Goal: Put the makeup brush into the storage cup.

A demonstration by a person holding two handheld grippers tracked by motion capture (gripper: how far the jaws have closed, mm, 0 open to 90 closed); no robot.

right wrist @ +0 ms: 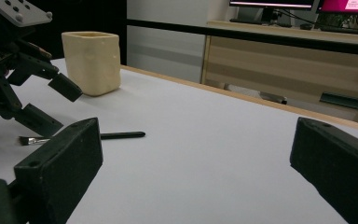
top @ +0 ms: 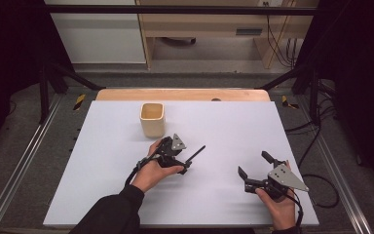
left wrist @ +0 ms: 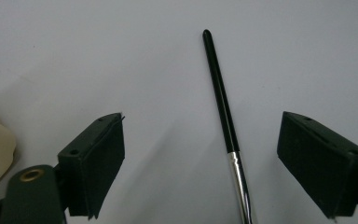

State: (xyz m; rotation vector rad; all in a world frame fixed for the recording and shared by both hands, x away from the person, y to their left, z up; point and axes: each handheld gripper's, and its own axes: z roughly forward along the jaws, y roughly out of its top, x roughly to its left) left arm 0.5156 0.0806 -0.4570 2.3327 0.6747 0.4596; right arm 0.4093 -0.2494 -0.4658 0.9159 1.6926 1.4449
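**Jaws straddle the brush, not yet gripping**

Jaws of the left gripper stand wide, one on each side of the paintbrush, and neither pad touches it. The brush lies flat on the white counter, black handle pointing away from the gripper, silver ferrule near the bottom of the left gripper view, closer to the right-hand jaw than to the other. In the right gripper view its bristle tip sits just under the left gripper's lower jaw.

To do this pick well, I would first shift the gripper sideways so the handle runs midway between the pads, then lower until the pad tips nearly meet the counter before closing. Gripping on the black handle just past the ferrule looks safest; the thin, round shaft could roll or squirt out if one pad arrives first.

The cream cup stands upright beyond the left hand, near it but apart, and seems the likely place for the brush.

The left hand comes in from the bottom of the high view, wrist bent so the gripper tips down and forward over the brush. The right hand rests low at the near right edge, well apart from the brush; the right gripper has its jaws wide with nothing between them, pointing up the counter.
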